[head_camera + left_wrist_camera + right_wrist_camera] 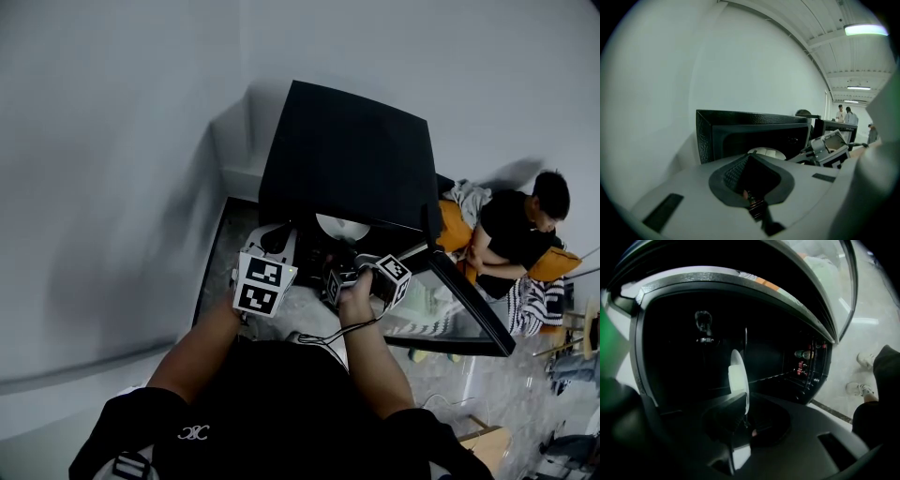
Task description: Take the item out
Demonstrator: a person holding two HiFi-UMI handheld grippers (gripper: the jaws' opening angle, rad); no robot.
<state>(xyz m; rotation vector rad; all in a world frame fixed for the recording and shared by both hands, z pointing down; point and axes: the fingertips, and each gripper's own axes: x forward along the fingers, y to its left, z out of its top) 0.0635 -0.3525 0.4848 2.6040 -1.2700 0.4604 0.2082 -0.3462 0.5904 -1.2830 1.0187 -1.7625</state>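
A black microwave [347, 155] stands against the wall with its glass door [469, 314] swung open to the right. A white plate [342, 227] lies inside it. My right gripper [339, 272] reaches into the opening. In the right gripper view the plate [738, 376] shows edge-on, and the right gripper [740, 414] is shut on its near rim. My left gripper [272, 242] hovers at the microwave's front left, apart from the plate. In the left gripper view the left gripper [751, 164] has its jaws together with nothing held; the plate [764, 152] and the right gripper [829, 147] show beyond.
The open door [825, 296] juts out on the right. A person in a black shirt [516, 234] sits beyond the door, and their shoes [862, 376] rest on the floor. The wall [112, 187] runs close on the left and behind.
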